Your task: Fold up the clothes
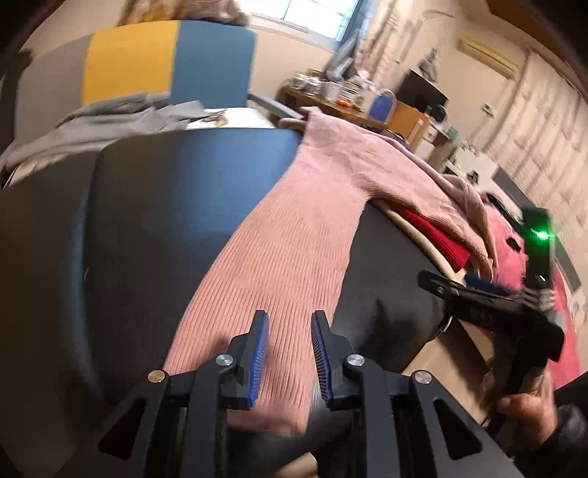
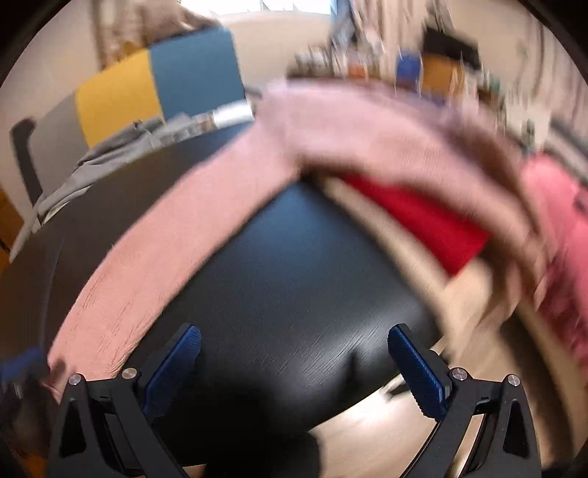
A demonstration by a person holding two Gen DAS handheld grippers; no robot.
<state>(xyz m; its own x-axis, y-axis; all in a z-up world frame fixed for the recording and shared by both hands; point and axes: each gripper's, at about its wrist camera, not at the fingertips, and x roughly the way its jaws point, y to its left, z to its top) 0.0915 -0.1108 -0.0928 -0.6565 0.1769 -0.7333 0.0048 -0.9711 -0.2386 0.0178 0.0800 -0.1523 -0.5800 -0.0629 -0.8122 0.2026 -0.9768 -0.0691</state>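
A bright window (image 1: 316,14) lights pale walls, a cluttered wooden desk (image 1: 330,103) and a black table (image 1: 165,220).

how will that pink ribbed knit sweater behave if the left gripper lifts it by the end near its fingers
Probably floppy: the pink ribbed knit sweater already drapes limply across the black table and onto the pile beyond. Lifted by one end, it will likely sag and stretch. The ribbed knit should grip the left gripper fairly well, not slip.
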